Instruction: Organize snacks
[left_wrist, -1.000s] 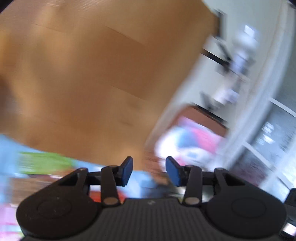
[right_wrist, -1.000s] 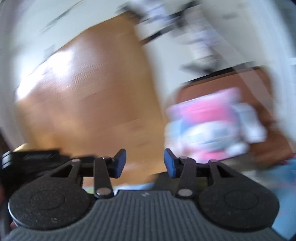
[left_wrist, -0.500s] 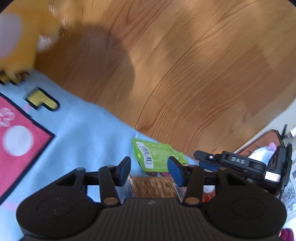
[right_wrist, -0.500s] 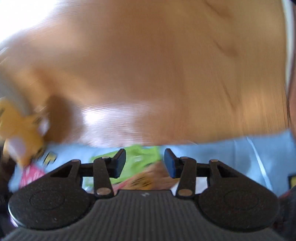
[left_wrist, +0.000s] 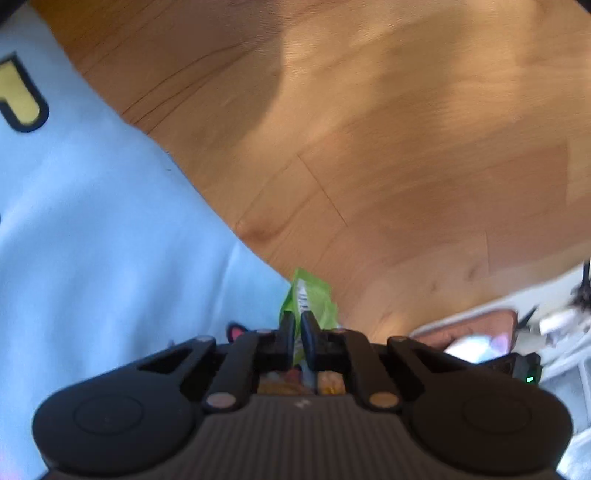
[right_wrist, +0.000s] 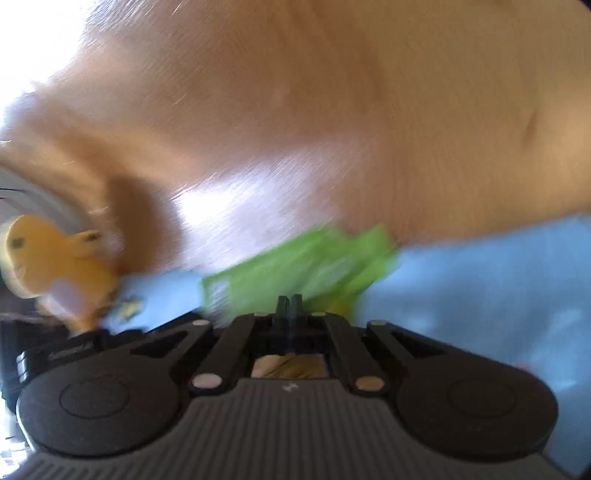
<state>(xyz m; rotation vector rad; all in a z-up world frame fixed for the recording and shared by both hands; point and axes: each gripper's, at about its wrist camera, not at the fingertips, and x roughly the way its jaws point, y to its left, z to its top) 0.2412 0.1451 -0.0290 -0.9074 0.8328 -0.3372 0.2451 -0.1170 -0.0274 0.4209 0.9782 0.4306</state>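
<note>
Your left gripper (left_wrist: 298, 325) has just closed its jaws on the edge of the green snack packet (left_wrist: 309, 301), which stands up at twelve o'clock over the light blue mat (left_wrist: 92, 229). Your right gripper (right_wrist: 290, 303) has just closed too, jaws narrow against the same packet (right_wrist: 295, 266), though blur hides whether they pinch it. Lift both together, slowly, so the thin film doesn't tear.
</note>
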